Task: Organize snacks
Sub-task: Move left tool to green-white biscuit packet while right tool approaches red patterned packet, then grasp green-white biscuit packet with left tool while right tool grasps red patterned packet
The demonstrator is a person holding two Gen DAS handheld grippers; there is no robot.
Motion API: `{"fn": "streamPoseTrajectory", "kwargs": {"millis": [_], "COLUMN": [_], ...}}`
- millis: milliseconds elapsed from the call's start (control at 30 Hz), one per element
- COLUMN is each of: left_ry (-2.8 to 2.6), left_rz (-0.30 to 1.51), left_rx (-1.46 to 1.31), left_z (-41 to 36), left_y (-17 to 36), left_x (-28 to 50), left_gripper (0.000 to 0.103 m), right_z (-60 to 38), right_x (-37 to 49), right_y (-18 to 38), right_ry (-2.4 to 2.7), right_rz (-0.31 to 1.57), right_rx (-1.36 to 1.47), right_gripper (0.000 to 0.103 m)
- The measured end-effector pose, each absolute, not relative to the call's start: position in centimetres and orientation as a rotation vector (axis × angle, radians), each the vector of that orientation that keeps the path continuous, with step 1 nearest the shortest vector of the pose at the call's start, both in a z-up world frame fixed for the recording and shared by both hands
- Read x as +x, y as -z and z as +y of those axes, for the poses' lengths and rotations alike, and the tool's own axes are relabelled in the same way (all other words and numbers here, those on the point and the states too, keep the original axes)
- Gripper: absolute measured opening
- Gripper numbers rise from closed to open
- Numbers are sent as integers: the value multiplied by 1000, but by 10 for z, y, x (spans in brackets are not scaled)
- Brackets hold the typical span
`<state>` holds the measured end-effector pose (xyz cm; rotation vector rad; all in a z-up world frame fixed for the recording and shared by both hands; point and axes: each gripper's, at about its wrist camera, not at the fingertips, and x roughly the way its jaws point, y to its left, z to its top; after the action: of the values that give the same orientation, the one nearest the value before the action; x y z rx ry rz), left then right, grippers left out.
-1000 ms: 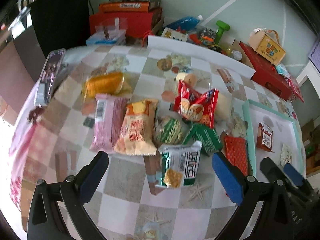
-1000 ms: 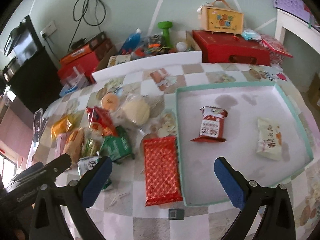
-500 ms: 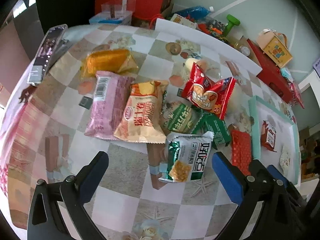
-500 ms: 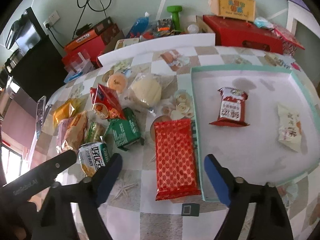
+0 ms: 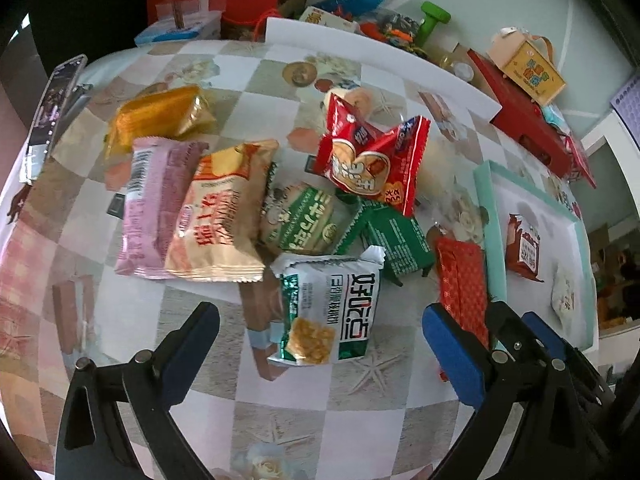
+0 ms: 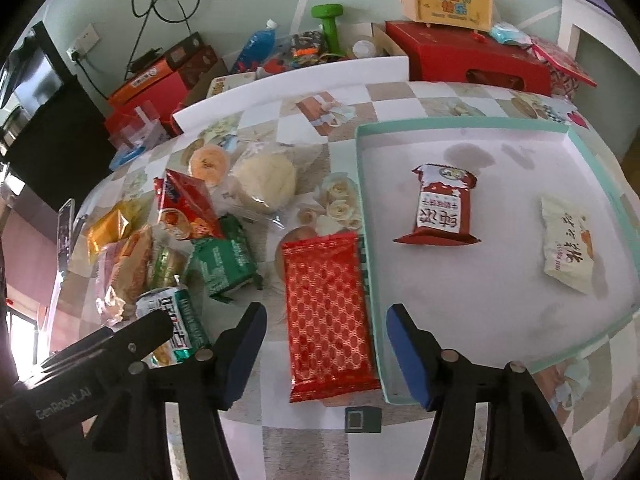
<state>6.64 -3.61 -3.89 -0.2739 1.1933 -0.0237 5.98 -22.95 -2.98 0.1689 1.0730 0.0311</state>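
We saw the red patterned snack packet lying flat on the tabletop, directly ahead of our right gripper and between its blue pads. The jaws were closing around the packet's near end, but the pads had not yet pressed on it. Just right of that gripper sat the teal-rimmed tray, the packet's long edge touching its wall; farther in lay a dark red pouch and a cream pouch. Our left gripper stood wide apart and held nothing, with a green-and-white snack bag lying between and just beyond its fingers. Beyond that bag were more snacks, heaped together.
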Motion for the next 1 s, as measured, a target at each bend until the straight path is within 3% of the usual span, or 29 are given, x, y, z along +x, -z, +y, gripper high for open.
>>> {"fn": "streamPoseTrajectory", "kwargs": {"millis": [267,367,533,767,1000], "left_ry": [50,57,61,59,45], "left_rz": [1219,1234,1250,1282,1287], "left_rx": [-266,-269,-274,-279,-327], "left_z": [-43,-45,-45,-47,-35], "left_y": [48,51,55,67,71], "left_x": [73,74,76,81,82], "left_gripper": [100,87,79,56,55], "right_z": [-236,-239,-243,-240,-227], "right_x": [61,61,61,62,64], "right_y": [31,31,30,30,31], "right_ry": [16,27,43,35,-15], "right_rz": [1077,1074,1072,1072,1078], "right_rx": [159,162,169,153,118], "right_gripper": [66,66,66,66,66]}}
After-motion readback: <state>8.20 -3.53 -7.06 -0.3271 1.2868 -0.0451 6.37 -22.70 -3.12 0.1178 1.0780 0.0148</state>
